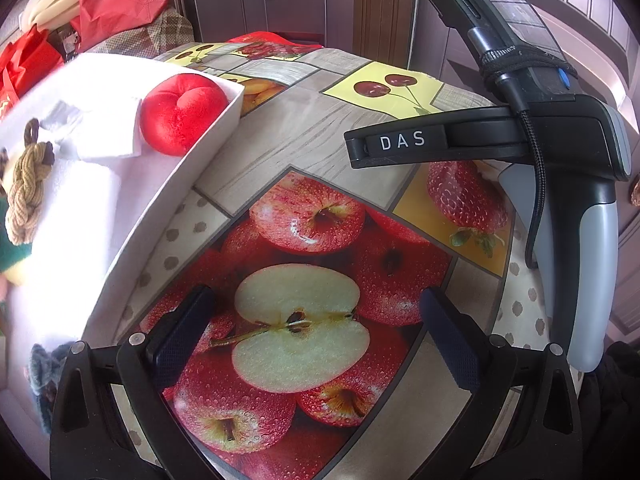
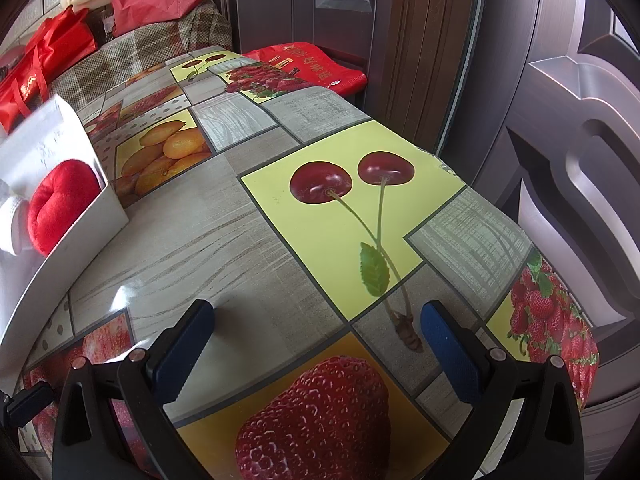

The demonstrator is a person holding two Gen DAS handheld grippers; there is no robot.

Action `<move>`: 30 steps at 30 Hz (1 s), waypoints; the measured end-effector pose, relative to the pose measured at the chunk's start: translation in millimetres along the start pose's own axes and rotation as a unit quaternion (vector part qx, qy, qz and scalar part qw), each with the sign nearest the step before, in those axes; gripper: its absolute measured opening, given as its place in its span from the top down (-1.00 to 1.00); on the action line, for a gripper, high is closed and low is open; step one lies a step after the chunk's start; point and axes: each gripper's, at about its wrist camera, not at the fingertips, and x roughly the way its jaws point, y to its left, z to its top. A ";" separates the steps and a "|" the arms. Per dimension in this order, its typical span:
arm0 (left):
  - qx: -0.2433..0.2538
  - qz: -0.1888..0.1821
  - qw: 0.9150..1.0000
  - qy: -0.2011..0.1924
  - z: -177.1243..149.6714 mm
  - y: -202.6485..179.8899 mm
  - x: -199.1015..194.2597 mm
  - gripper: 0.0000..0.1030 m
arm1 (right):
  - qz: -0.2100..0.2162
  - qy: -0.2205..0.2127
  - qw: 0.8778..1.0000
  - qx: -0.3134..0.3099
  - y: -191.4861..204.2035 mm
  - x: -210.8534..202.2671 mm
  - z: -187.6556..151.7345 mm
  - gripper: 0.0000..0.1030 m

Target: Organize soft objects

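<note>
Left gripper [image 1: 316, 320] and right gripper [image 2: 316, 322], jaws spread and empty, above the fruit-print tablecloth [image 2: 224, 216]; red plush toy [image 1: 182, 114] in the far corner of the white box [image 1: 160, 200], braided rope toy [image 1: 26, 188] nearer.

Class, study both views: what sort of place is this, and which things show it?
Probably a home, near an entrance: a fruit-print tablecloth covers the table, panelled doors stand close behind, and red shopping bags sit on a checked couch.
</note>
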 end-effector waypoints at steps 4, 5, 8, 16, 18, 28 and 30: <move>0.000 0.000 1.000 0.000 0.3 -1.7 -1.8 -0.99 | 0.000 0.000 1.000 0.000 0.2 0.0 -0.2 -1.00; 0.000 0.000 1.000 0.000 0.3 -1.8 -1.8 -0.99 | 0.000 0.000 1.000 0.000 -0.2 -0.1 0.0 -1.00; 0.000 0.000 1.000 0.000 0.3 -1.8 -1.8 -0.99 | 0.000 0.000 1.000 0.000 -0.2 -0.2 0.1 -1.00; 0.000 -0.001 1.000 0.000 0.4 -0.7 -1.1 -0.99 | 0.000 0.000 1.000 0.000 0.2 -0.1 -0.1 -1.00; 0.000 -0.001 1.000 0.000 0.5 -0.3 0.0 -0.99 | 0.000 0.000 1.000 0.000 -0.1 0.2 -0.3 -1.00; 0.000 0.000 1.000 0.000 0.4 -0.3 0.2 -0.99 | 0.000 0.000 1.000 0.000 0.7 -0.1 -1.1 -1.00; 0.000 0.000 1.000 0.000 0.5 0.1 0.2 -0.99 | 0.000 0.000 1.000 0.000 0.3 -0.1 -1.0 -1.00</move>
